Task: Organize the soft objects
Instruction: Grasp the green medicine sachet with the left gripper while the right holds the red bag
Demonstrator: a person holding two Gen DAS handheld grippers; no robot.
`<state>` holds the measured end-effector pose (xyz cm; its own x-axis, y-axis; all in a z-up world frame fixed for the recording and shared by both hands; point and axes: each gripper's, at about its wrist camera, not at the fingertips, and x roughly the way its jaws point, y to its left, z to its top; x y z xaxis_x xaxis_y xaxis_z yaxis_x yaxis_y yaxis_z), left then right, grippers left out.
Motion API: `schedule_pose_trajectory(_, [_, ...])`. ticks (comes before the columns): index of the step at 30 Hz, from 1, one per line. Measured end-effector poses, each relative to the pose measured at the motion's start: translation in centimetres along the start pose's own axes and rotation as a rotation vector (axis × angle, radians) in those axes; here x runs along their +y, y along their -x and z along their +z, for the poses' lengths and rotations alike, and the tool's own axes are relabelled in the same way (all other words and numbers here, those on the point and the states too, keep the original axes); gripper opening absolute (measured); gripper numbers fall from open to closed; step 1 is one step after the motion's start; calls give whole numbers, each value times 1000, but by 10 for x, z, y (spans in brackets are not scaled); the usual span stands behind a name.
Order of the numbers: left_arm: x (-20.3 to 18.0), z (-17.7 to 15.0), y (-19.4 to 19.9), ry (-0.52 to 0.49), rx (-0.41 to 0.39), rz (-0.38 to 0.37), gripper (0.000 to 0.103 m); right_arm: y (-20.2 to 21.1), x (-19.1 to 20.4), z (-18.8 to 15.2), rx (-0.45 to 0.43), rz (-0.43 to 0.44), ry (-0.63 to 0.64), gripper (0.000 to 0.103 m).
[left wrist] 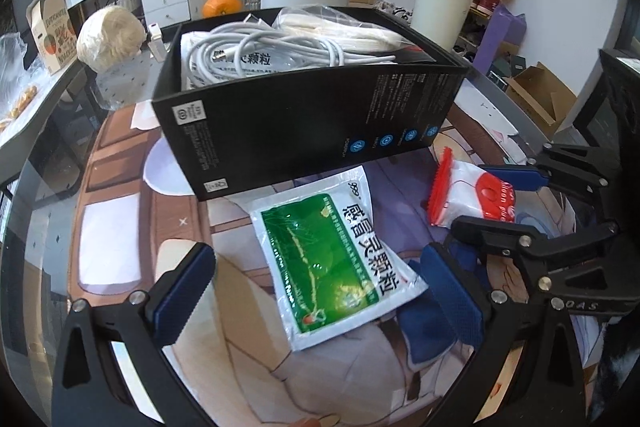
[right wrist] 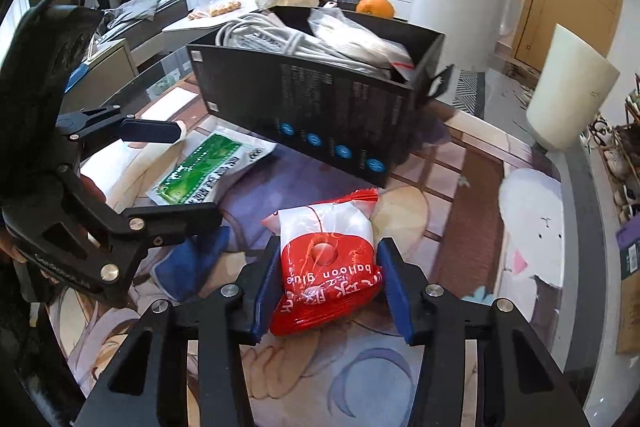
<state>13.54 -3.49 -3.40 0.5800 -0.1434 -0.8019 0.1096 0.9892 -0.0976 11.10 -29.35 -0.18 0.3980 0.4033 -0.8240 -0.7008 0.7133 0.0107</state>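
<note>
A red and white balloon-glue packet [right wrist: 326,259] lies on the printed table mat, and my right gripper [right wrist: 330,287] is shut on it, both blue pads pressing its sides. The left wrist view shows that packet [left wrist: 460,195] at the right inside the right gripper [left wrist: 496,201]. A green and white sachet [left wrist: 332,259] lies flat between the wide-apart fingers of my open left gripper [left wrist: 320,291], untouched. Behind them stands an open black box [left wrist: 300,131] holding white cables [left wrist: 256,55] and a plastic bag [left wrist: 340,27]. A blue soft item [right wrist: 188,267] lies under the left gripper [right wrist: 172,175].
An orange [left wrist: 222,5] and a pale round bundle [left wrist: 110,37] sit behind the box. A white cylinder bin [right wrist: 568,95] stands off the table's right edge. The glass table rim [left wrist: 40,187] curves round at the left. A cardboard box [left wrist: 56,31] stands on a side surface.
</note>
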Motion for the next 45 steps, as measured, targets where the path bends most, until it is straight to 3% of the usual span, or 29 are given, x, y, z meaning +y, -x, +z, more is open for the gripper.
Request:
schedule_pose_trajectory(8, [-2, 4, -11, -5, 26, 102, 103, 1, -4, 0, 0, -5, -7, 48])
schedule_pose_trajectory(21, [10, 1, -8, -3, 20, 99, 101, 0, -3, 1, -1, -8, -6, 48])
schedule_pose_trajectory(26, [3, 0, -3, -31, -2, 75, 79, 0, -2, 1, -4, -10, -5, 48])
schedule_pose_trajectory(28, [1, 0, 0, -43, -18, 63, 54, 0, -1, 1, -5, -13, -3, 48])
schedule_pose_trajectory(32, [0, -1, 4, -51, -31, 45, 41, 0, 0, 1, -7, -14, 0, 48])
schedule_pose_trajectory(45, [3, -9, 22, -40, -86, 2, 36, 14, 4, 5, -50, 5, 9, 48])
